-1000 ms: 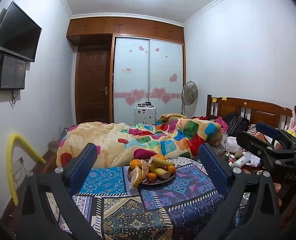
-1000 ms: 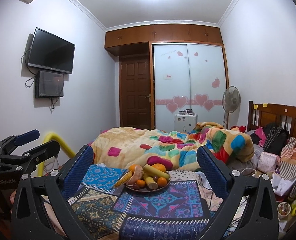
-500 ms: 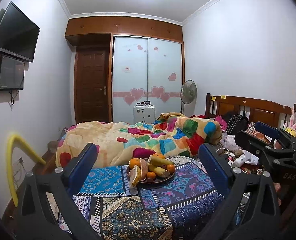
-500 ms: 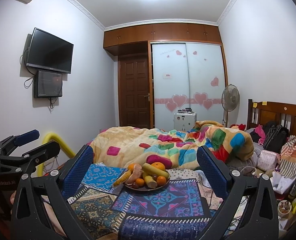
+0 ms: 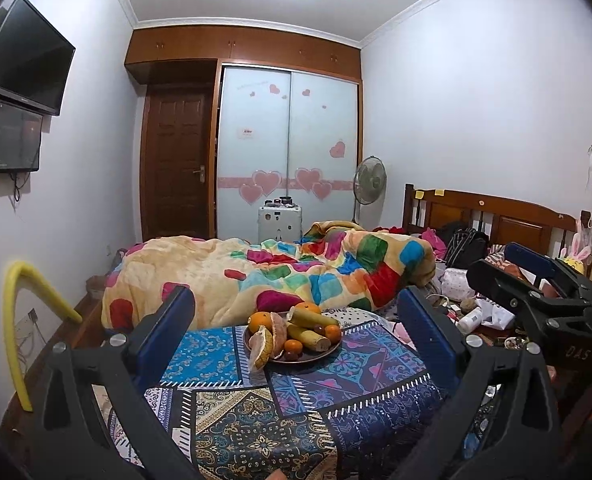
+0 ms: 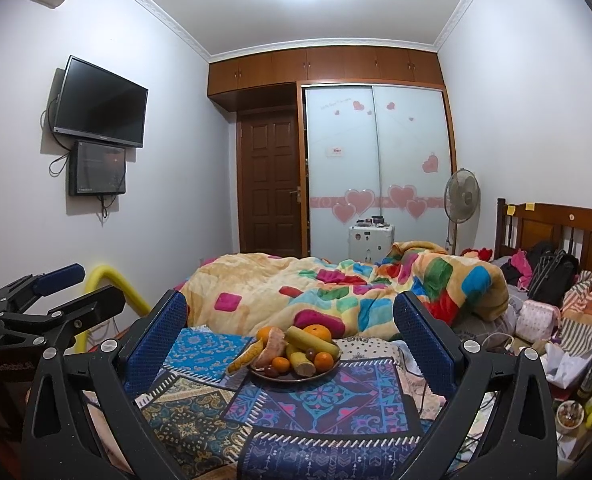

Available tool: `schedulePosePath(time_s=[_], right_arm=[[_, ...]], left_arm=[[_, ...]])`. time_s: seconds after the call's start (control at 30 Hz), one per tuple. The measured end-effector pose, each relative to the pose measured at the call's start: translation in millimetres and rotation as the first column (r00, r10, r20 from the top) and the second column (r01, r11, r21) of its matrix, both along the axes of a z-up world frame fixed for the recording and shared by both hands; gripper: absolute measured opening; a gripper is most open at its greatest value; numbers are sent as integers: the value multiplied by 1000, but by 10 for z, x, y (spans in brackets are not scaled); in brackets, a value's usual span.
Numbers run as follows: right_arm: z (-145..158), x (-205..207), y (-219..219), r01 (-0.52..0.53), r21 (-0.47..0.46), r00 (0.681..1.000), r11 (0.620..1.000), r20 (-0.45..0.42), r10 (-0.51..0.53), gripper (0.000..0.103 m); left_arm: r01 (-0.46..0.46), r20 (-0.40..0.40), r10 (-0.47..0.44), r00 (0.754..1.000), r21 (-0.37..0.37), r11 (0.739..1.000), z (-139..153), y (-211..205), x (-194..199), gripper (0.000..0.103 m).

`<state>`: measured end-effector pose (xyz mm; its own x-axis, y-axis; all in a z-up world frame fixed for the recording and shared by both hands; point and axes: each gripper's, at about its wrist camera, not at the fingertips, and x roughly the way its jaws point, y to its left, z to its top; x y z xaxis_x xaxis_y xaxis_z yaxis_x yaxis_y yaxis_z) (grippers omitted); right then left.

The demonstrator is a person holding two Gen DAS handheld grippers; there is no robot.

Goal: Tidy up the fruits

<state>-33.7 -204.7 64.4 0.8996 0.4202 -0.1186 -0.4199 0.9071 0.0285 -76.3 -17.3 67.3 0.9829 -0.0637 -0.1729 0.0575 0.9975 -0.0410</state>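
Observation:
A dark round plate (image 5: pixel 319 356) (image 6: pixel 327 372) sits on a patterned blue cloth (image 5: pixel 280 408) (image 6: pixel 319 404) and holds piled fruit: oranges (image 5: pixel 259 319) (image 6: pixel 320 332), bananas (image 5: pixel 309 318) (image 6: pixel 309 340), a peeled pomelo piece (image 5: pixel 264 345) (image 6: pixel 275 345) and small dark fruits. My left gripper (image 5: pixel 296 320) is open and empty, short of the plate. My right gripper (image 6: pixel 290 322) is open and empty, also short of it. Each gripper shows at the edge of the other's view: the right one (image 5: pixel 535 292), the left one (image 6: pixel 52 300).
A rumpled multicoloured quilt (image 5: pixel 280 272) (image 6: pixel 335 284) lies behind the plate. Clutter of bags and bottles (image 5: pixel 471 312) (image 6: pixel 555 320) fills the right side by the wooden headboard (image 5: pixel 495 216). A yellow foam tube (image 5: pixel 16 320) stands at left. A wardrobe, door and fan stand at the back.
Both grippers have moved slightly closer to the plate, which looks a little larger; both stay open and empty.

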Motion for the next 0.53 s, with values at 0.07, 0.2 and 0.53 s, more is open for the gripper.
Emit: schedulePosePath(time_s=[0.07, 0.2, 0.53], right_arm=[[1, -1, 2, 0, 0, 1000, 1000, 1, 0, 103], [2, 0, 4, 0, 2, 1000, 1000, 0, 0, 103], [3, -4, 9, -5, 6, 1000, 1000, -6, 5, 103]], left_arm=[[-1, 0, 1, 1000, -3, 1000, 3, 16, 0, 103], [12, -11, -13, 1000, -12, 1000, -1, 28, -3, 103], [24, -23, -24, 999, -8, 1000, -25, 18, -31, 103]])
